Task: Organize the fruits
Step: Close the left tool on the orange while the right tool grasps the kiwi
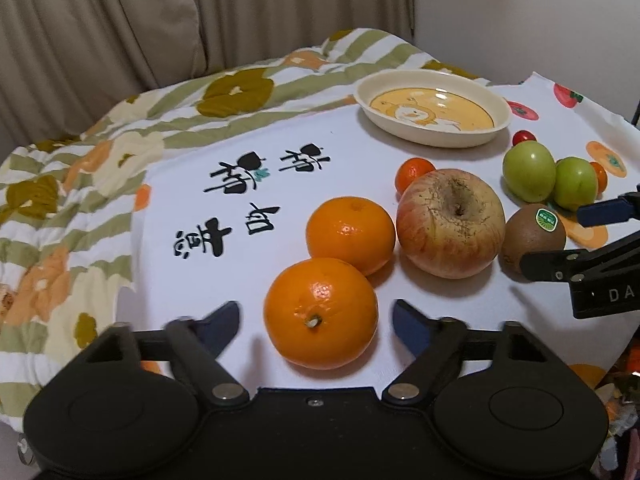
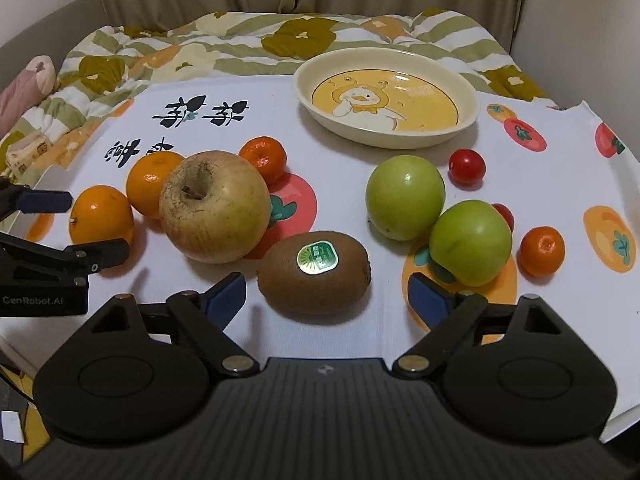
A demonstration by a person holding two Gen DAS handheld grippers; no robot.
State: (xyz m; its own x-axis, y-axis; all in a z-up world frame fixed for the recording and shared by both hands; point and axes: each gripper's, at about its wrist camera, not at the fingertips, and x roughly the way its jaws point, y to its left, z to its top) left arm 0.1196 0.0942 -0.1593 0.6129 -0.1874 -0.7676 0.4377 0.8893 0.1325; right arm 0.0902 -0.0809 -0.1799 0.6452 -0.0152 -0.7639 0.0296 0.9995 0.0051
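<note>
In the left wrist view my left gripper (image 1: 316, 306) stands open around the nearest orange (image 1: 320, 314), with a gap on each side of the fruit. In the right wrist view my right gripper (image 2: 326, 280) is open with the stickered kiwi (image 2: 314, 278) between its fingers, untouched. Behind lie a second orange (image 1: 350, 234), a big apple (image 2: 214, 206), two green fruits (image 2: 404, 196) (image 2: 472, 242), two small mandarins (image 2: 264, 158) (image 2: 542, 250) and a cherry tomato (image 2: 466, 166). An empty cream dish (image 2: 386, 96) with a duck picture sits at the back.
The fruits lie on a white printed cloth (image 1: 280, 208) over a flowered quilt (image 1: 80, 184). Curtains hang behind. The cloth's right edge (image 2: 616, 152) drops off near the tomato prints. A small box (image 2: 28, 150) lies at the far left.
</note>
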